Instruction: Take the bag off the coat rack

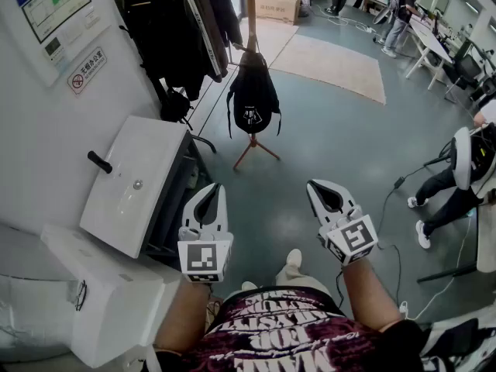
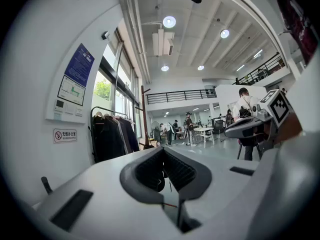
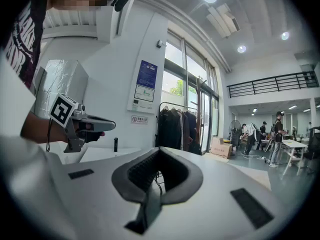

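Note:
A black bag [image 1: 252,99] hangs low on the wooden pole of a coat rack [image 1: 251,14], which stands on splayed legs on the grey floor ahead of me. Both grippers are held low in front of my body, well short of the bag. My left gripper [image 1: 212,192] has its jaws together with nothing between them, and so does my right gripper [image 1: 318,187]. The left gripper view looks along its shut jaws [image 2: 165,154] toward the rack pole [image 2: 143,114]. The right gripper view shows its shut jaws [image 3: 159,156] and the left gripper [image 3: 92,125] beside it.
A clothes rail of dark coats [image 1: 182,29] stands left of the coat rack. A white cabinet [image 1: 143,180] and a white box [image 1: 116,301] line the left wall. A rug [image 1: 325,60] and a cardboard box [image 1: 275,2] lie beyond. A person [image 1: 457,184] stands right; tables [image 1: 430,41] are further back.

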Motion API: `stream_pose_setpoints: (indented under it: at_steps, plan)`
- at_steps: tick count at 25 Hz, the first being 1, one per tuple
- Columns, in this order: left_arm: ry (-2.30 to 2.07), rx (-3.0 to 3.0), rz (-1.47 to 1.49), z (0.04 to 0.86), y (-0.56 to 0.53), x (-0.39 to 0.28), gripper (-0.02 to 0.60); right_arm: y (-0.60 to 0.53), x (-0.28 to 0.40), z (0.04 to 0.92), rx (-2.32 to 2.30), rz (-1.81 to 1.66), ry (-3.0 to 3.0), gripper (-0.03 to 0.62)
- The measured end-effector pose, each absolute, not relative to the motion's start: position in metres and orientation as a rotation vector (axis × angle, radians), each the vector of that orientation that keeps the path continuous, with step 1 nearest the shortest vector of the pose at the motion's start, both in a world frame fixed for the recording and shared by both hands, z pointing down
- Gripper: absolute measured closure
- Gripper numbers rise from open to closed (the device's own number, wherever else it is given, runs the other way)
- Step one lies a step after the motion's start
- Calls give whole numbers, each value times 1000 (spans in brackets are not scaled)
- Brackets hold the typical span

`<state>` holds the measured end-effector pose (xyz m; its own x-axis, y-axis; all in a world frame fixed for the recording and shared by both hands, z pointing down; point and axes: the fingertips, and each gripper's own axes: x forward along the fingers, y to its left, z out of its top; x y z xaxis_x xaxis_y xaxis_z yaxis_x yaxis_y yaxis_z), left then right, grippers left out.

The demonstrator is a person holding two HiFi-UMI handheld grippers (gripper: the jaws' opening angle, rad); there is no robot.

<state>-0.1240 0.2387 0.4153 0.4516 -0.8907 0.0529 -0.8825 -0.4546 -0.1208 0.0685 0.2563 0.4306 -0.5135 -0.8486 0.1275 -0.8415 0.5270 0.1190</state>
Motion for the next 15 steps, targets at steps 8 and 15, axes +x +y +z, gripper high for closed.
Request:
stream_pose_setpoints:
  at_steps: [8, 15]
  plan:
    - [1602, -2631, -222, 423, 270, -146, 574, 292, 45, 434, 1415, -1, -2607, 591]
    - [1623, -2623, -209, 430, 287, -161, 574, 315, 35, 444, 1427, 22, -2595, 589]
